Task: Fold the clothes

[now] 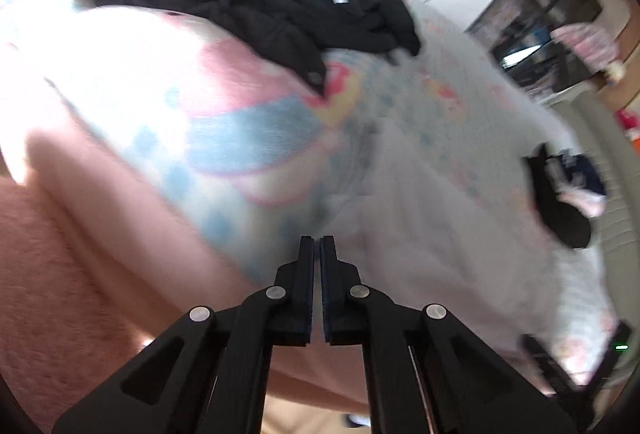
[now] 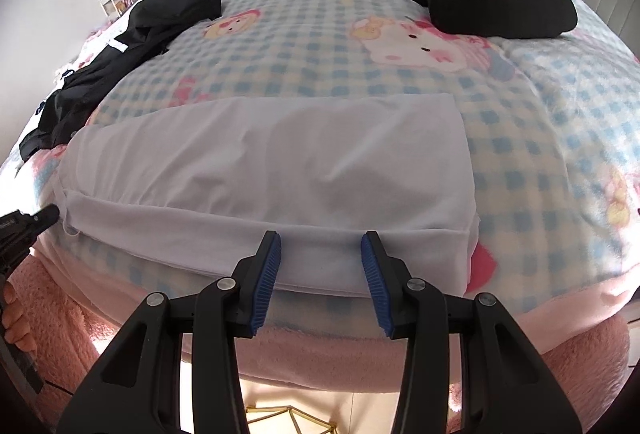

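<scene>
The white garment (image 2: 272, 162) is thin, smooth cloth, matt, with soft creases. Under it the checked blanket (image 2: 328, 46) looks like fuzzy fleece, and the pink edge (image 2: 304, 350) is even fluffier, almost plush. The right gripper (image 2: 320, 266) is matt black plastic with ribbed blue rubbery pads (image 2: 266, 276) and shiny metal pins. The black clothes (image 2: 132, 30) look a bit slick, like nylon.
</scene>
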`<move>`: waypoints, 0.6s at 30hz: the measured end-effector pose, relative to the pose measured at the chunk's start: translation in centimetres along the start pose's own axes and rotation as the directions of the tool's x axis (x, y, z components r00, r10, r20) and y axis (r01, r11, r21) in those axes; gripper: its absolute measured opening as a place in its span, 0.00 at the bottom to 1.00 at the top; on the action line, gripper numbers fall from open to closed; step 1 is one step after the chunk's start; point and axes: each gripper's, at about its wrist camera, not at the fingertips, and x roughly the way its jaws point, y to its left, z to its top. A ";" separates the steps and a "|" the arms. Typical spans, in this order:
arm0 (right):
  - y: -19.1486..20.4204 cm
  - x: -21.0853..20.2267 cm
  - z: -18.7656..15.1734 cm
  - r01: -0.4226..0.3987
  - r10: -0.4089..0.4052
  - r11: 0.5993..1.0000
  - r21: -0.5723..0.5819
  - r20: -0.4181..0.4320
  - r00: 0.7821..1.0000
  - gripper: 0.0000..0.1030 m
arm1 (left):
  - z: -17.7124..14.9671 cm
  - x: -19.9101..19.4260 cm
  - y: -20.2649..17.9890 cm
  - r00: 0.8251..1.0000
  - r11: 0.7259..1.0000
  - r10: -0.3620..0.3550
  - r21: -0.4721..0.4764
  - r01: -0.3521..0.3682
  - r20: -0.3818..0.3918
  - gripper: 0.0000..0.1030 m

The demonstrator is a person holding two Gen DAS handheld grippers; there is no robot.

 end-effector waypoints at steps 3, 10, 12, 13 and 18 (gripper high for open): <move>-0.7 -0.7 0.3 -0.014 0.014 1.000 0.016 0.010 1.000 0.42 | 0.4 -0.8 0.4 1.000 1.000 0.001 -0.016 -0.001 -0.004 0.03; -0.3 -0.9 1.4 -0.011 0.012 1.000 -0.008 0.047 0.999 0.42 | -0.6 0.4 -8.2 0.987 0.925 -0.153 0.345 0.161 -0.049 0.05; -0.7 -0.4 1.3 0.006 -0.006 1.000 -0.003 0.030 1.000 0.42 | -0.9 2.0 -8.7 0.994 0.921 -0.073 0.376 0.098 -0.082 0.05; -1.2 -0.3 1.0 0.012 -0.012 1.000 0.001 0.020 1.000 0.42 | -1.0 2.6 -8.6 0.995 0.920 -0.038 0.386 0.069 -0.087 0.05; -4.4 -0.1 -0.4 0.024 -0.024 1.000 -0.020 -0.023 0.999 0.39 | -0.9 3.7 -7.5 0.994 0.914 0.033 0.405 0.012 -0.104 0.06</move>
